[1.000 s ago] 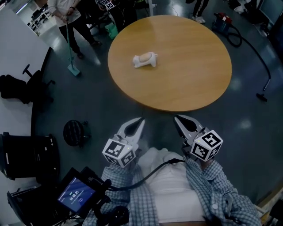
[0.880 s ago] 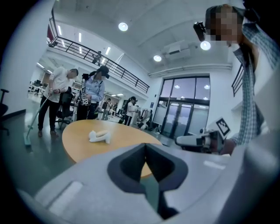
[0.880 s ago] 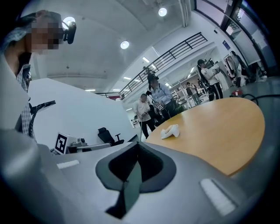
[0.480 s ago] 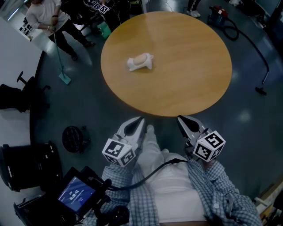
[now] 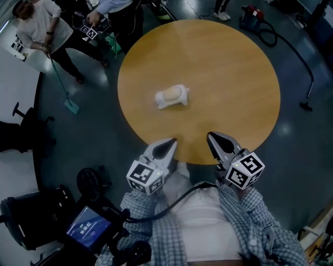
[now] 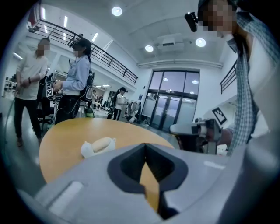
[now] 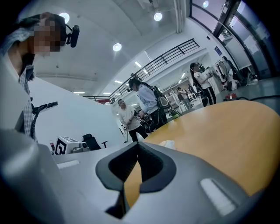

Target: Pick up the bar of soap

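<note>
Gripping nothing, left gripper (image 5: 169,141) and right gripper (image 5: 213,136) fingers meet.

Head view looks steeply down; both gripper views skim the shared table (image 5: 218,78).

I see a large open lab hall: mezzanine railing (image 6: 109,56), glass doors (image 6: 173,108), ceiling downlights (image 6: 117,11), an office chair (image 7: 90,141), people (image 6: 76,83) carrying marker-tagged rigs (image 5: 91,32).

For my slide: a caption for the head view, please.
Left gripper and right gripper, both shut, near a round table holding soap in a dish.
</note>
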The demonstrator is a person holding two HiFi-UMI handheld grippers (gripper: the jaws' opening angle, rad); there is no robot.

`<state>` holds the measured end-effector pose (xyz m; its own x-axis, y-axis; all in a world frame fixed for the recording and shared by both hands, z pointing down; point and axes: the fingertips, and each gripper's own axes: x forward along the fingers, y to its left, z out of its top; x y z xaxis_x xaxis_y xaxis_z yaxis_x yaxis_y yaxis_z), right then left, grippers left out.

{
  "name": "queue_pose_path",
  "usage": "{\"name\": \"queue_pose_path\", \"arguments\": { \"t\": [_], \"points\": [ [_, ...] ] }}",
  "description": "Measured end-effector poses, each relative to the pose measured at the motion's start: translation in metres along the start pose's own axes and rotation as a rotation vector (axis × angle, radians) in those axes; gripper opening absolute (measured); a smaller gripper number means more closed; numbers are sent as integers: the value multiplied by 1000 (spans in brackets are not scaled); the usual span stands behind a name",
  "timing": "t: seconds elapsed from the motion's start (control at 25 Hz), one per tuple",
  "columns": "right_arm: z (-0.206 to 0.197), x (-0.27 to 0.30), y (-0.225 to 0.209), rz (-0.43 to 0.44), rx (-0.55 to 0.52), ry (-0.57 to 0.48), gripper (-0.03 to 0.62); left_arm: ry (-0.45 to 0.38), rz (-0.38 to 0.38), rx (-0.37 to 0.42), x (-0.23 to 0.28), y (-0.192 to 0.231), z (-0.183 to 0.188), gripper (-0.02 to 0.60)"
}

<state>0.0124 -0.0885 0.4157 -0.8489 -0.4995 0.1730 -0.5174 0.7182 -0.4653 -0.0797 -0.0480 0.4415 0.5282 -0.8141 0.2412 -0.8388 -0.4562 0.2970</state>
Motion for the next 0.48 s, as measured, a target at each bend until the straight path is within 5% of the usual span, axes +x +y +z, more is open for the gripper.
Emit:
{"name": "queue_pose_path", "arguments": {
  "t": [0.32, 0.48],
  "points": [
    [6, 39, -19, -55, 13, 30, 5, 30, -1, -4, 20, 56, 8, -1],
    [10, 50, -32, -58, 14, 55, 5, 64, 89, 106, 35, 88, 12, 0]
  ]
}}
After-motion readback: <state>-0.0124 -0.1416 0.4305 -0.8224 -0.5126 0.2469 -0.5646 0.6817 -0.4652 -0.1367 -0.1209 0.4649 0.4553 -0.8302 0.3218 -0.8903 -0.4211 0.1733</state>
